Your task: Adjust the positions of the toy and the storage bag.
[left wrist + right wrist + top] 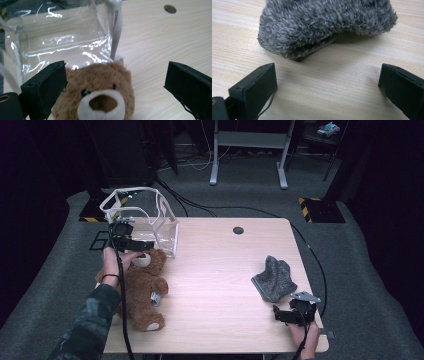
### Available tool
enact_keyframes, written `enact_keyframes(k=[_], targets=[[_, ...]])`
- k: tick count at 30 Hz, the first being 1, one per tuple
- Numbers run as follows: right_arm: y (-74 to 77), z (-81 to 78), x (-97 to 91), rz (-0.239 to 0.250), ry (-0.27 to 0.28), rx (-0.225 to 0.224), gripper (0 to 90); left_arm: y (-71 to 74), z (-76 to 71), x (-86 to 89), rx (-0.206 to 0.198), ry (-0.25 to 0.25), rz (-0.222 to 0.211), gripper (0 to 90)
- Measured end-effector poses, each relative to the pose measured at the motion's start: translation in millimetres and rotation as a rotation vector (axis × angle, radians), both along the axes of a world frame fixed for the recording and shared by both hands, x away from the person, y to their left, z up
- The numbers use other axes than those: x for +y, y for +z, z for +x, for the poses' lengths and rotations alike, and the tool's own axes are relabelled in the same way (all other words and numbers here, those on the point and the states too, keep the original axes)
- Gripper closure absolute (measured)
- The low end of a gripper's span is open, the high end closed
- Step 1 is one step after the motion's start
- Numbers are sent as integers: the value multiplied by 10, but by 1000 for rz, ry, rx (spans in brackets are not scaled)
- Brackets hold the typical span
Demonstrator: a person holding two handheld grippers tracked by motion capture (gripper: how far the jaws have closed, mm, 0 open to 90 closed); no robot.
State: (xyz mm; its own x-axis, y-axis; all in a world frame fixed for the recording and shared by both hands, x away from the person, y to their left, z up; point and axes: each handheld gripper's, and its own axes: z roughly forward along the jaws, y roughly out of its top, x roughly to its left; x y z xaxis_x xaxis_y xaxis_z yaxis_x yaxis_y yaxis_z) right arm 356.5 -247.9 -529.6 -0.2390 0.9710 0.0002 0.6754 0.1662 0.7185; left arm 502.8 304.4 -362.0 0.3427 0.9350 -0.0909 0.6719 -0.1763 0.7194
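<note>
The left tool point(112, 87) stands wide open, gripping nothing; the teddy bear point(100, 92) lies on the surface between its 2 jaws, the clear bag point(62, 40) just beyond. The right tool point(327, 87) gapes empty, the grey fuzzy cloth point(324, 25) just ahead.

A brown plush teddy bear point(142, 292) with a white muzzle and a dark brown nose lies on its back on the pale wooden table, face up, its head pointing towards a clear plastic pouch with white trim point(150, 220). The bear's head lies just in front of the pouch's lower edge (in the left gripper view point(100, 92) the fur seems to reach the plastic, though contact cannot be told). Its white-soled foot points away from the pouch. The pouch stands upright and open-topped, its film creased and glossy.
</note>
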Motion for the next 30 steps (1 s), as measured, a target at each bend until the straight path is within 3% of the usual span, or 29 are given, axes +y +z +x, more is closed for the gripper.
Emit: enact_keyframes(k=[10, 13, 20, 23, 25, 28, 30], targets=[[-1, -2, 1, 1, 1, -1, 14, 140, 248, -194, -50, -12, 28, 68], [-1, -1, 0, 2, 1, -1, 14, 174, 314, -228, -71, 4, 41, 144], [0, -2, 0, 0, 2, -2, 15, 170, 473, -274, -70, 43, 64, 257], [0, -1, 1, 0, 3, -2, 15, 107, 540, -299, -47, 51, 83, 348], [0, -2, 2, 2, 2, -2, 16, 63, 580, -313, -41, 57, 79, 478], [-1, 1, -3, -2, 6, -4, 16, 31, 613, -328, -56, 57, 70, 660], [0, -2, 2, 1, 2, -2, 16, 23, 625, -337, -64, 49, 67, 735]])
